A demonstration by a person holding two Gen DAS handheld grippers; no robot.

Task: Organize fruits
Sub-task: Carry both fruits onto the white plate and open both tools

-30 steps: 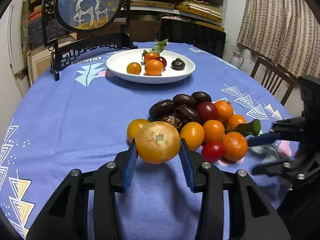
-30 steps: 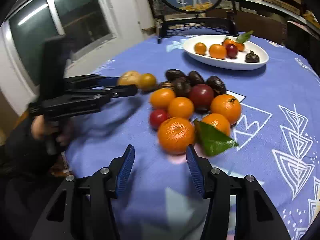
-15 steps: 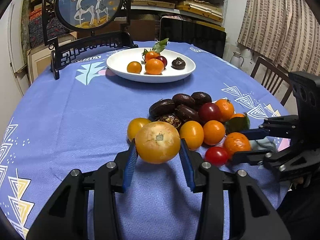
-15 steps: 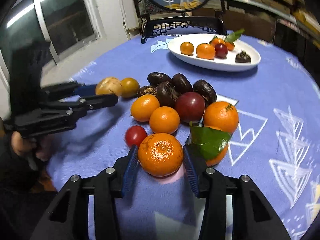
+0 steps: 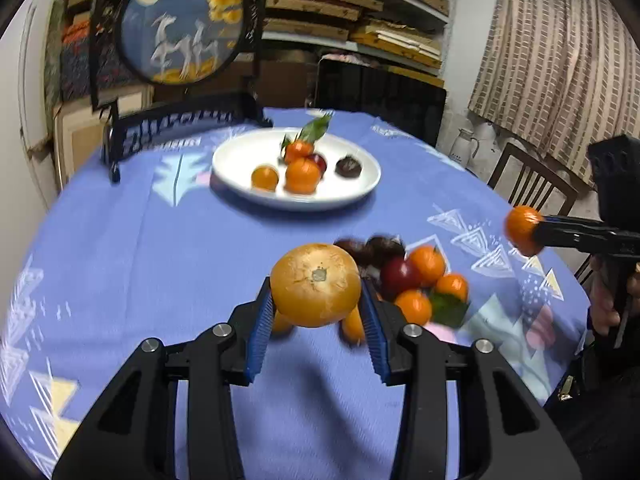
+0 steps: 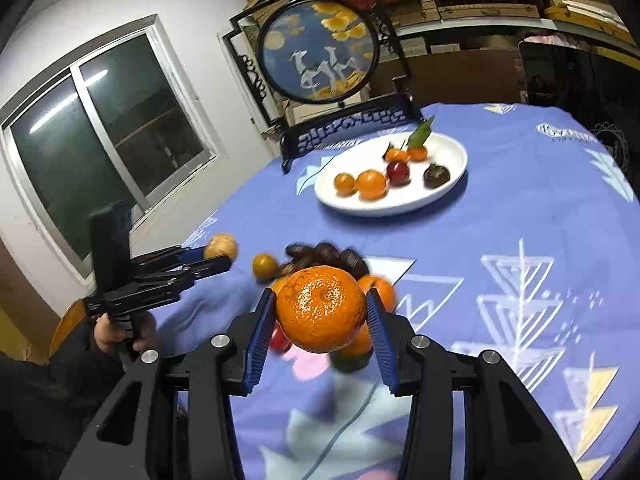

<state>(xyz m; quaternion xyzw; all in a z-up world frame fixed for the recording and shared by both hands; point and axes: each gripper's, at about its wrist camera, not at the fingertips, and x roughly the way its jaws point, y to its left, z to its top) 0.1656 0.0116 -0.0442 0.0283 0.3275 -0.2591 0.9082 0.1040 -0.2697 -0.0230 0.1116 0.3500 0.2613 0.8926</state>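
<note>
Right now your left gripper is clamped on a dull yellow-orange fruit with a scuffed skin and a grey stem scar, held above the tablecloth. Your right gripper grips a bright, pebbly mandarin, also lifted clear. The pile lies near; the plate sits farther off. Lettering on the cloth is too blurred to read.

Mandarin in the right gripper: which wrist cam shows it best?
Right wrist view. The mandarin fills the centre, sharp, pinched between the right gripper's blue pads, peel pores and stem end visible. The left wrist view shows it only small, at the right edge, side-on, partly hidden by the fingers.
</note>
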